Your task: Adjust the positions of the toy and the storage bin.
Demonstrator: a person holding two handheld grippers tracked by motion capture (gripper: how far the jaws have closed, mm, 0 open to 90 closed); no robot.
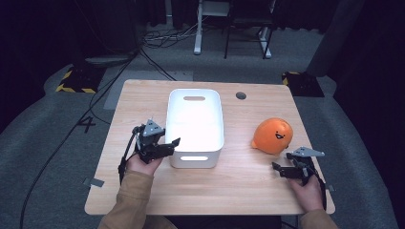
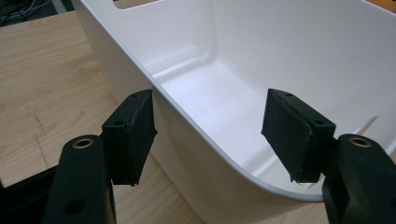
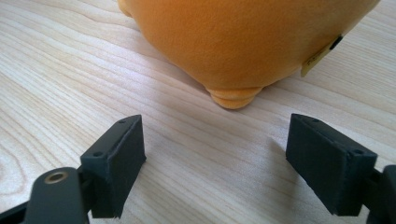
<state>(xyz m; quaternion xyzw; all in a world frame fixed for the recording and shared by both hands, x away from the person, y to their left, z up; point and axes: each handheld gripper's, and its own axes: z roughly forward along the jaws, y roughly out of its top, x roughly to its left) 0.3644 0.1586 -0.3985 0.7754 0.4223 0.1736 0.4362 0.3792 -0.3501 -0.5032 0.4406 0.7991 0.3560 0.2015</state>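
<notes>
A white plastic bin stands in the middle of the wooden bench, its long side running away from the person, with a handle slot cut in each end wall. The left gripper is at the bin's near left corner, held by a hand in a tan sleeve. In the left gripper view its two black fingers straddle the bin's rim: one sits outside the wall over the bench, the other inside over the bin's floor. The fingers are released, spread apart with a clear gap on each side of the rim, and neither pad presses on the plastic. An orange plush toy with a small smiling face lies on the bench to the right of the bin, well apart from it. The right gripper rests low on the bench just in front of the toy. In the right gripper view its fingers are likewise released and wide apart, with bare wood between them, and the toy's rounded underside lies just beyond their tips, untouched.
</notes>
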